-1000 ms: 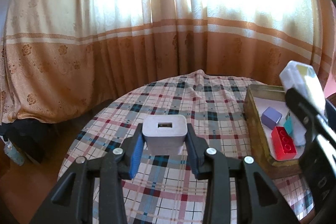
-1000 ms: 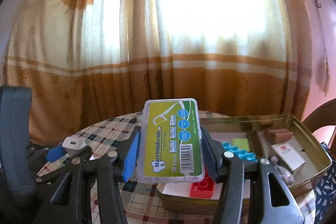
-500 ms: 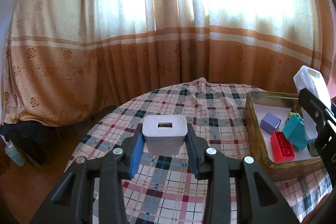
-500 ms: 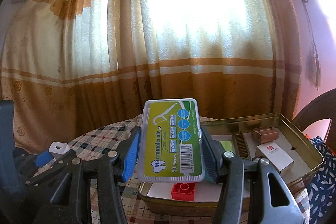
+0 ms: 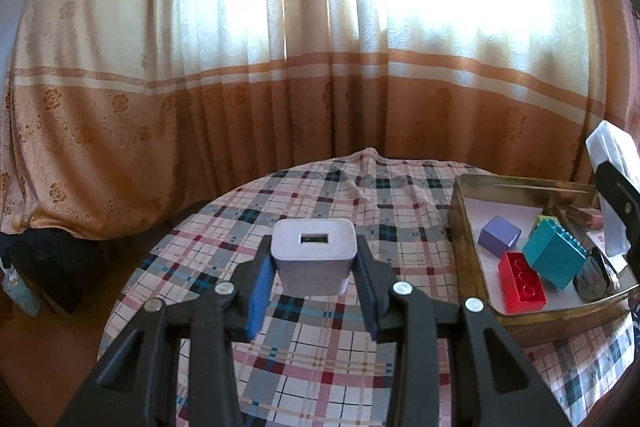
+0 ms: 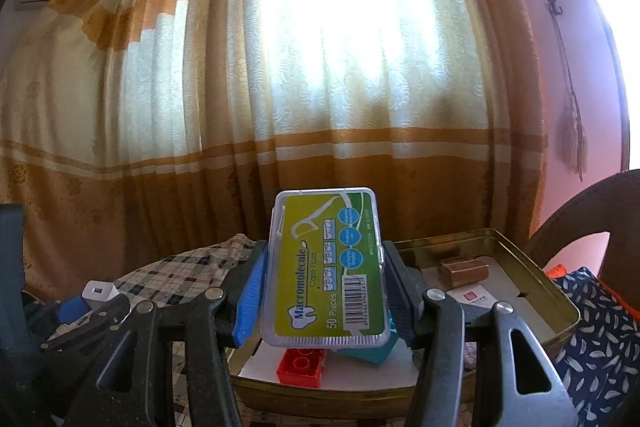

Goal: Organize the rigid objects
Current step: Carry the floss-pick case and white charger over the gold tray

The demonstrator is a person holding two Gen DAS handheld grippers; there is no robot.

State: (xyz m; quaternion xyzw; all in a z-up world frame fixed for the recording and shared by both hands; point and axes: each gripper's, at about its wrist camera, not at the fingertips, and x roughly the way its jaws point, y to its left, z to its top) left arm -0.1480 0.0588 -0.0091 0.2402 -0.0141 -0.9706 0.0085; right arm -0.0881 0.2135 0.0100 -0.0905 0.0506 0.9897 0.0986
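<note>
Rigid objects here are split between two grips and a metal tin (image 5: 466, 227): the left gripper (image 5: 314, 281) pinches a white USB charger (image 5: 314, 255) between its blue-padded fingers (image 5: 256, 297), socket face turned toward the camera, held above the plaid tablecloth (image 5: 320, 347) of a round table and well to the left of the tin. From the right wrist view, the right gripper (image 6: 326, 293) clamps a clear floss-pick box (image 6: 326, 267) with a yellow-green label — it stands on end, leaning a little, the printed side facing the lens, its pads pressed against both long edges. This box hangs over the near end of the tin, whose brass-coloured rim (image 6: 560, 303) runs off to the right. Inside the tin, on a white liner, the left wrist view shows a lilac cube (image 5: 500, 235) toward the far left corner, a red building brick (image 5: 522, 282) lying flat near the front wall, and a teal building brick (image 5: 554, 259) tilted just beside the red one, touching or nearly so. A dark rounded item (image 5: 592, 275) sits at the right of the teal brick; what it is cannot be told. Farther back in the tin, the right wrist view shows a small copper-brown box (image 6: 464, 270) and a white carton with a red mark (image 6: 474, 298). Orange-and-cream curtains (image 5: 280, 67) hang behind the table — bright daylight comes through them.
</note>
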